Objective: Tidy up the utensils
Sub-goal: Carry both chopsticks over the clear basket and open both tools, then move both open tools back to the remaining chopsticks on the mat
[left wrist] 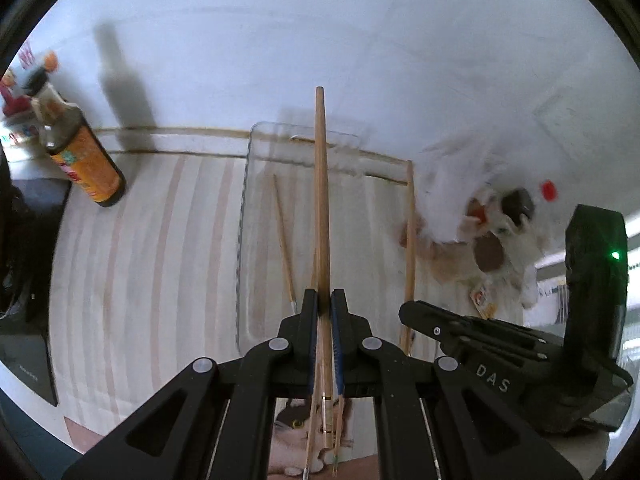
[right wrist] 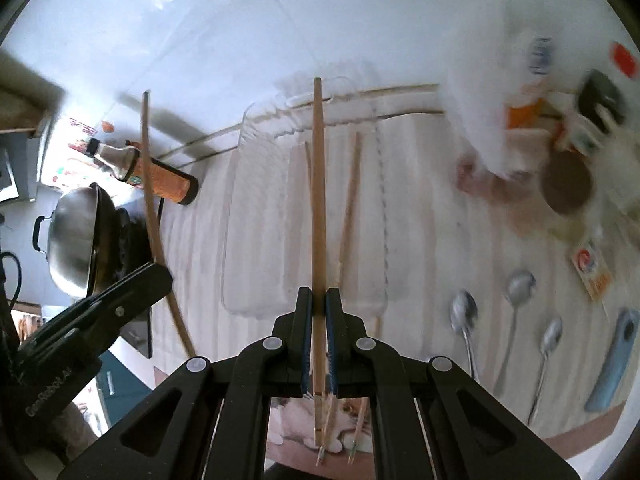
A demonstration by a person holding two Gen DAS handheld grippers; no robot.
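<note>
In the left wrist view, the left gripper (left wrist: 324, 300) is clamping a long wooden chopstick (left wrist: 322, 200) between its blue pads, the stick running straight away from the camera over the clear plastic tray (left wrist: 244, 216) on the striped mat (left wrist: 152, 240). One thinner chopstick (left wrist: 284, 240) is lying inside the tray to the left of the held one, so sorting is under way but far from finished. Another wooden stick (left wrist: 409, 248) is standing to the right of the tray, above the right gripper's body; it is probably the one that gripper is carrying. A brown sauce bottle (left wrist: 86, 160) is sitting at the far left.

In the right wrist view, the right gripper (right wrist: 319, 304) is likewise squeezing a plain, pale wooden chopstick (right wrist: 318, 184), pointed toward the tray's far edge. Two more chopsticks (right wrist: 350, 200) seem to be resting in the tray, though motion blur is making the count uncertain. Three metal spoons (right wrist: 516, 308) are lying untouched on the mat to the right, with a blue object (right wrist: 612, 360) beyond them, so they are waiting to be sorted. The held sticks are looking slim, smooth and slightly tapered, with a thin band near the butt end.
</note>
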